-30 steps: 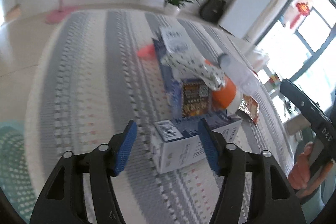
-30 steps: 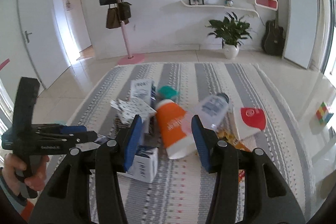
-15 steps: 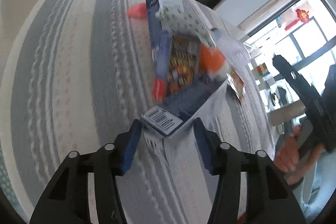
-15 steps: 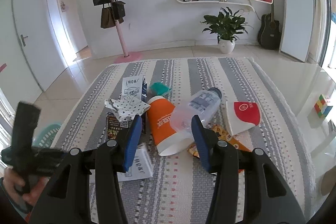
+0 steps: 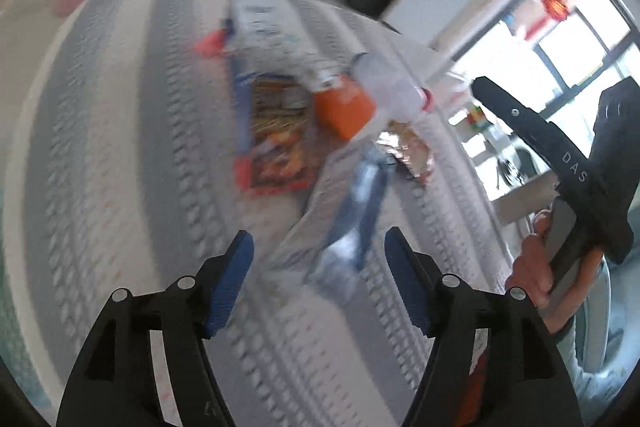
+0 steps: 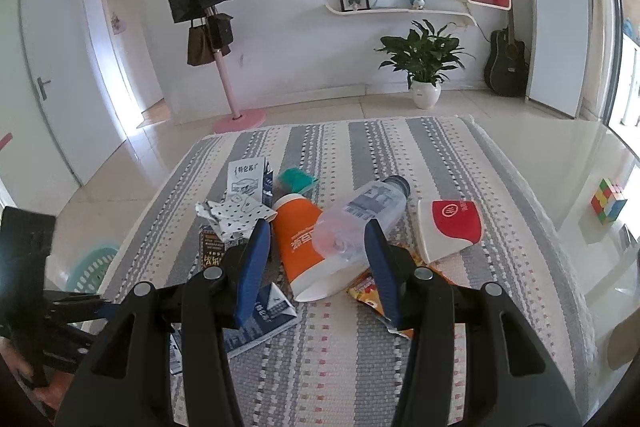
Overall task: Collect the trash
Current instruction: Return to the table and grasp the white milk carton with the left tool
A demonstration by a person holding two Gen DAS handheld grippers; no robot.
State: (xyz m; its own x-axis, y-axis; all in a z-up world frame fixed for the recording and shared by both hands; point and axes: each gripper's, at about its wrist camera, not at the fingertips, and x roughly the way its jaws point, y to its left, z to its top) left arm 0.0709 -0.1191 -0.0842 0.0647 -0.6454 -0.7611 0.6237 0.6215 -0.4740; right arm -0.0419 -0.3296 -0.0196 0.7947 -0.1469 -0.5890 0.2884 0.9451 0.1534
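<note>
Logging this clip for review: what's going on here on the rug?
A person with a hand-held gripper in each hand is clearing trash strewn on a striped rug. The left hand-held gripper has just been opening; the blue-and-white carton, blurred, lies between its pads, not pinched. The right hand-held gripper hovers open over the orange cup and clear bottle, gripping nothing.

Left wrist view smeared by motion: blue-and-white carton [image 5: 352, 227] between jaws only a streak, print unreadable. Snack packet [image 5: 280, 143] and orange tube [image 5: 344, 105] mid-rug [image 5: 120, 147], lettering illegible. Right wrist view: teal basket [image 6: 94, 267] off rug's left edge, half hidden behind left gripper [image 6: 52, 311], itself cut by picture's left edge. Foil wrapper [image 6: 368, 287] mostly hidden under bottle [image 6: 360, 219] and right finger [image 6: 380, 267].
</note>
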